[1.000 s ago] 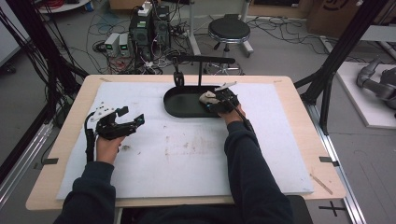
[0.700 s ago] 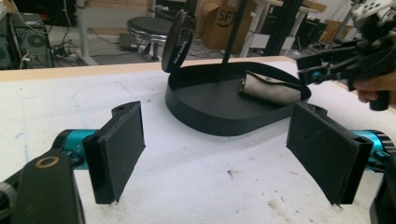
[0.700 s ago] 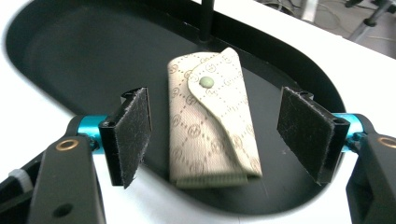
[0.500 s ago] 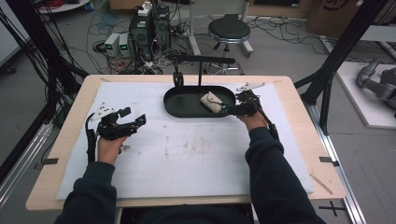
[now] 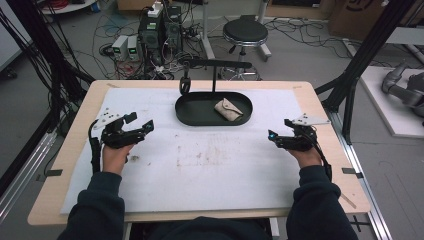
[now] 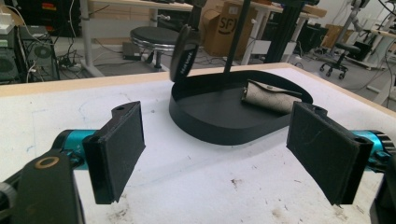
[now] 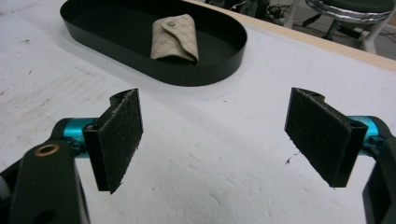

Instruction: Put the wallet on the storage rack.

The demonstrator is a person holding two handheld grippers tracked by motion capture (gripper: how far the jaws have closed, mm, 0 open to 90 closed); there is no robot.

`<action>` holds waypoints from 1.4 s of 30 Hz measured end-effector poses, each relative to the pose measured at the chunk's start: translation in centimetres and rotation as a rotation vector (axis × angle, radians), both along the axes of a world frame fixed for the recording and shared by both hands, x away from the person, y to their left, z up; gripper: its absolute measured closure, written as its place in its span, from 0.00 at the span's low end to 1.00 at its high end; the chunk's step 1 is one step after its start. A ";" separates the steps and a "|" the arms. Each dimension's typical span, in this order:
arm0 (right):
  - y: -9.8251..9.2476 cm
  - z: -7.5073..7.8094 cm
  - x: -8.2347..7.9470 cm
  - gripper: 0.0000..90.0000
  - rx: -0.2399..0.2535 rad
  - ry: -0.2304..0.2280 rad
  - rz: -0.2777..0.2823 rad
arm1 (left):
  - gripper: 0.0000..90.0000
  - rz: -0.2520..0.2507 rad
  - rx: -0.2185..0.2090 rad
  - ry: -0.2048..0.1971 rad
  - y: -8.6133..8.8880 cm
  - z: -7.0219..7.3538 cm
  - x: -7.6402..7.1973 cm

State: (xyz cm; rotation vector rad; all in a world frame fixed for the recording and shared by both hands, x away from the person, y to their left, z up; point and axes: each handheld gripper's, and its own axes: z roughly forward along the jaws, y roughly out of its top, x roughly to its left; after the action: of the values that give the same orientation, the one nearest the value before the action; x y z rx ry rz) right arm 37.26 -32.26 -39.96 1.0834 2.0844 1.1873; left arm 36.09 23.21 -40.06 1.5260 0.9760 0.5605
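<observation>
Pouch (image 5: 228, 109) sits flat in the right half of the black oval tray (image 5: 190, 112), flap snap up, nothing touching it. Right gripper (image 5: 274, 136) is well right of the tray and nearer the person, over the white mat (image 5: 210, 165); its jaws have just been opening and now stand spread wide with nothing between them. Left gripper (image 5: 145, 127) is left of the tray, also nearer the person, jaws likewise spread and empty. Looks like the pouch has been dropped off and both hands are clear. Risks from here, as I judge them: the black stand (image 5: 215, 64) arches over the tray's far edge with a hanging black piece (image 5: 184, 85) at the tray's far left, so any reach back in from above or from the left could clip it. The tray wall is low, so a sideways sweep could shove the whole tray across the mat. The pouch is soft and may fold if pinched at one edge. Room: the mat on the person's side of the tray is bare, wide lanes both sides. The right gripper is close to the table's right edge (image 5: 345, 150), little slack there for its cable.
</observation>
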 end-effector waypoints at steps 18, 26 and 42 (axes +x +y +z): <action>-1.2 -0.2 -2.4 0.22 -0.053 -0.046 -0.044 | 0.21 -0.045 0.049 -0.047 -0.8 0.5 -0.1; -0.9 -0.2 -2.6 0.22 -0.047 -0.049 -0.054 | 0.21 -0.047 0.052 -0.052 -0.8 0.5 -0.4; -0.8 -0.2 -2.3 0.22 -0.060 -0.057 -0.055 | 0.21 -0.042 0.051 -0.042 -0.7 0.3 -0.5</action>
State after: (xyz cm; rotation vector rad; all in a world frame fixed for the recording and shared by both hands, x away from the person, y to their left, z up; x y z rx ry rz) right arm 34.99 -33.04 -40.18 1.0600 2.0212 1.1095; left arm 35.62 22.50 -39.81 1.5701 0.9011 0.5889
